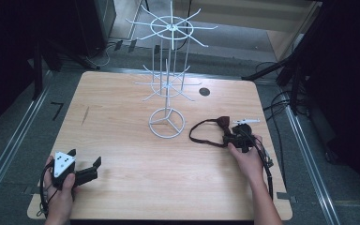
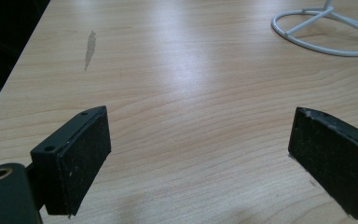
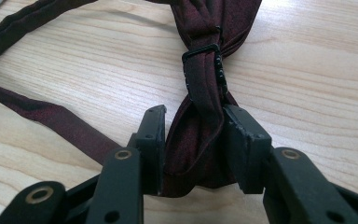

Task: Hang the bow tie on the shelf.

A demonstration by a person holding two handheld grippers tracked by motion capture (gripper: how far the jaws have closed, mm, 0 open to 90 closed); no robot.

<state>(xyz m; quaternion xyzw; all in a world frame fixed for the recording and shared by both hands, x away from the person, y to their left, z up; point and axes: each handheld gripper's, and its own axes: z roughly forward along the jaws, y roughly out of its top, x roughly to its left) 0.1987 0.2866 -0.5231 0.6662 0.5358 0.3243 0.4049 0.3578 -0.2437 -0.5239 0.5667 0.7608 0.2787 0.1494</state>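
A dark red bow tie [image 1: 223, 123] with a long neck strap [image 1: 198, 136] lies on the wooden table [image 1: 122, 187], to the right of the rack. My right gripper [image 1: 234, 137] is at its near wing. In the right gripper view the two black jaws of the right gripper [image 3: 196, 116] pinch the folded fabric of the bow tie [image 3: 205, 70] just below its black centre band. My left gripper [image 1: 84, 157] rests near the front left corner. Its jaws stand wide apart over bare wood in the left gripper view [image 2: 200, 135], with nothing between them.
A white wire display rack [image 1: 168, 79] with two tiers of radial hooks stands at the table's middle back, its ring base [image 2: 326, 32] on the wood. A small white piece [image 1: 246, 121] lies just beyond the bow tie. A dark round grommet [image 1: 204, 92] sits behind it.
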